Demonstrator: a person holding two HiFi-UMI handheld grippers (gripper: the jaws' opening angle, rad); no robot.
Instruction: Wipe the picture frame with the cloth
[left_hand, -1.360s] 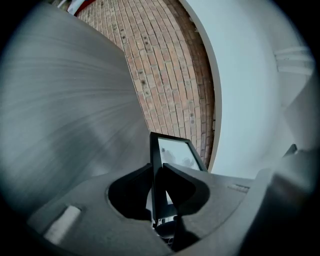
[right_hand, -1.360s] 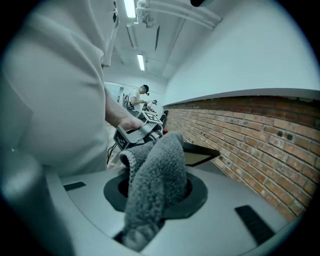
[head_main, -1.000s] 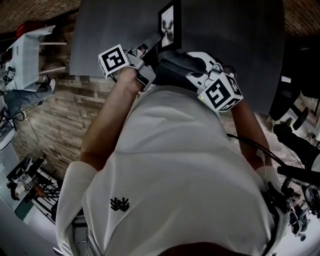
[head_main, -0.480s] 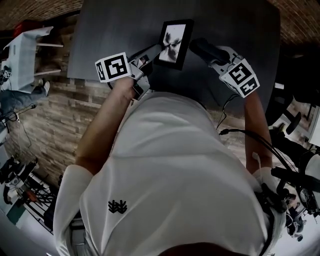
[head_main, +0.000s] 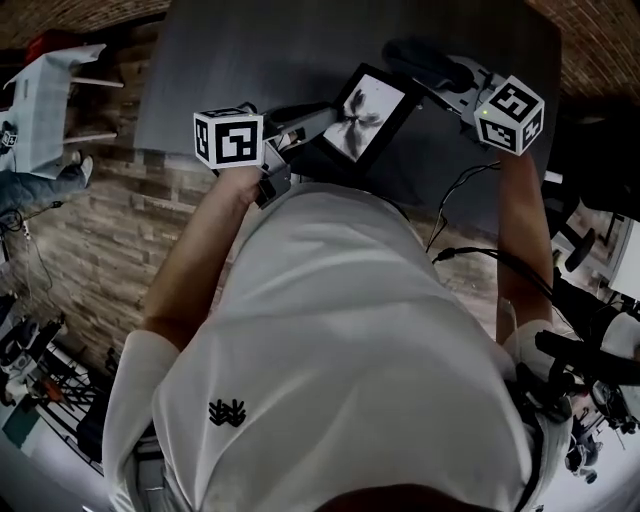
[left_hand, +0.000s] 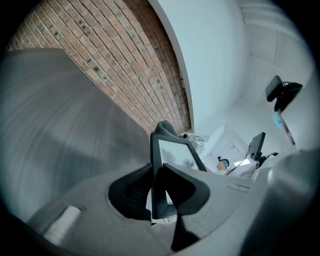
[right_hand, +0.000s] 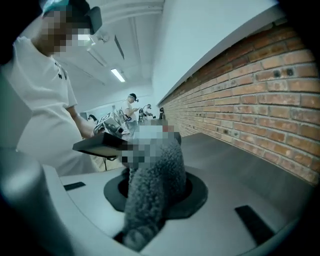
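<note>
Over the tabletop's (head_main: 230, 60) near edge, the left gripper (head_main: 305, 124), fingers clamped on one edge of the frame (head_main: 366, 120), holds it tilted, glass up. Just beyond the frame's far corner hangs the right gripper (head_main: 440, 72), fingers closed around the cloth (head_main: 415, 58). A wipe would likely run back toward the left gripper.

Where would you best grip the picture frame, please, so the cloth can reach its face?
By its dark border, edge-on from the left in the head view, as the left gripper does. The picture frame is a thin flat panel, so jaws shut across its thickness probably hold it and leave the face free for the cloth in the right gripper.
</note>
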